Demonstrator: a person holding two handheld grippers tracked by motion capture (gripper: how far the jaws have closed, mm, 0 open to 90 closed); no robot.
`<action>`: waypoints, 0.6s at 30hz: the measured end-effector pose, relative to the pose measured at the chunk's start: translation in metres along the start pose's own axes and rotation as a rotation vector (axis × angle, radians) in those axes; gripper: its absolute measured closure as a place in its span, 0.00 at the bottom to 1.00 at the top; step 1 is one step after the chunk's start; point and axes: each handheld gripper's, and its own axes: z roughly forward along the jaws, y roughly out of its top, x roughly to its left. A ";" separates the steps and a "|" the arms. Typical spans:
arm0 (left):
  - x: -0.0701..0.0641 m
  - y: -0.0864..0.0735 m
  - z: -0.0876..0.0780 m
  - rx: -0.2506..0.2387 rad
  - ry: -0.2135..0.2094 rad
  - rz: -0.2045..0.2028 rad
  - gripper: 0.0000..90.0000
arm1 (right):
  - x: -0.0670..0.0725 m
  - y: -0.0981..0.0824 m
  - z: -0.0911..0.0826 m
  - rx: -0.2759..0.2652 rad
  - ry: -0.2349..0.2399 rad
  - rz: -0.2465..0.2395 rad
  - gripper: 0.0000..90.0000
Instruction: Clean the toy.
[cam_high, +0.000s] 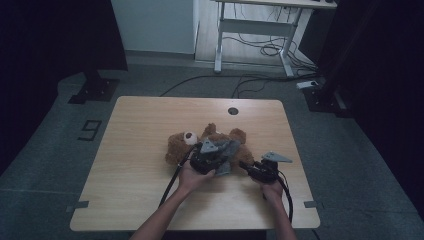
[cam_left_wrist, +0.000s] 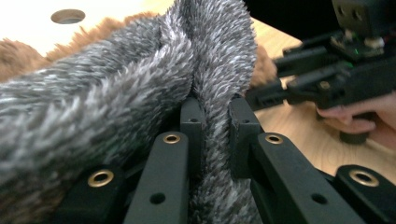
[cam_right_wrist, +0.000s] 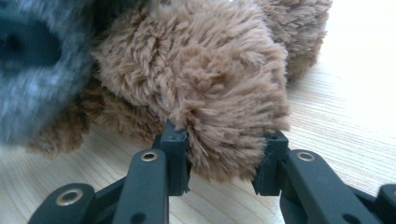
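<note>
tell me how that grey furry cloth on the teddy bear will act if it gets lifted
Probably floppy: the grey furry cloth folds and bunches where the left gripper pinches it. Likely light, since it drapes loosely over the teddy bear. The deep pile should keep it from slipping out, though it may drag on the bear's fur.

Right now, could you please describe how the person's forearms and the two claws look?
Both forearms are bare, no sleeves in view. The left claw and right claw are black, each topped by a grey three-cornered plate and trailing a black cable. Their flat black jaw arms carry brass-ringed holes.
</note>
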 end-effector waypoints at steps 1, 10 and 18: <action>-0.003 -0.004 0.002 0.004 -0.008 0.004 0.88 | 0.000 0.000 0.000 0.002 -0.002 -0.002 0.71; -0.019 0.002 0.017 0.001 -0.075 0.024 0.88 | 0.001 0.001 0.001 0.002 0.006 -0.001 0.72; -0.032 -0.001 0.039 0.047 -0.060 0.041 0.88 | 0.001 0.000 -0.001 0.000 0.013 0.004 0.72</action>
